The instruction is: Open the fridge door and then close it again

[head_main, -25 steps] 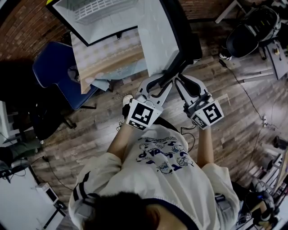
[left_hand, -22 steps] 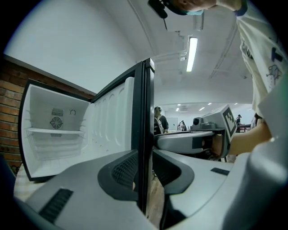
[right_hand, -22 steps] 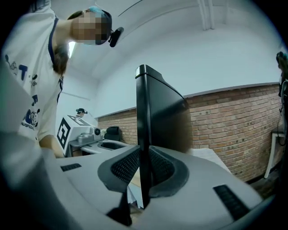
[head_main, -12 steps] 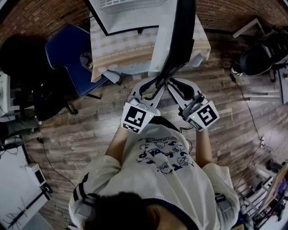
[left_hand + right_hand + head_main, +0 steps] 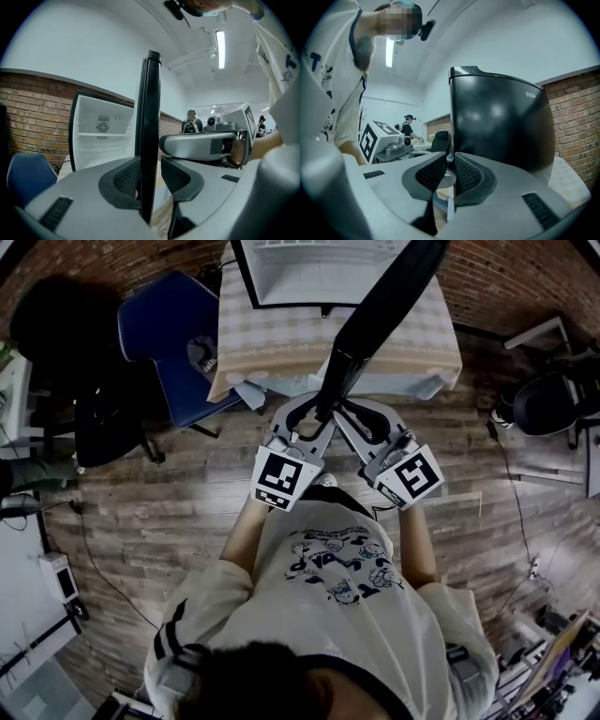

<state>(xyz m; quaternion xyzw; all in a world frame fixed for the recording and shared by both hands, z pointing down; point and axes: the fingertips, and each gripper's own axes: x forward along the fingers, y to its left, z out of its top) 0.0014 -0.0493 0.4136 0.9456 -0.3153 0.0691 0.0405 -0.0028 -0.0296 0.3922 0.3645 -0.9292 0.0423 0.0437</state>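
The black fridge door [image 5: 384,306] stands open, its free edge toward me, and the white fridge inside [image 5: 309,263] shows behind it. In the head view both grippers meet at that edge. My left gripper [image 5: 314,418] has just been opening. Its jaws straddle the door's edge [image 5: 149,117], with a narrow gap at the right pad [image 5: 176,176]. My right gripper [image 5: 342,418] is shut on the door's thin edge lip [image 5: 452,154], beside the glossy black door front [image 5: 501,122].
The fridge stands on a table with a checked cloth [image 5: 272,343]. A blue chair [image 5: 173,334] is at its left and a black chair [image 5: 548,399] at the right. Cables run over the wooden floor [image 5: 141,521]. Other people [image 5: 190,124] stand far behind.
The door has swung in toward the fridge opening, and both grippers have moved along with its free edge.
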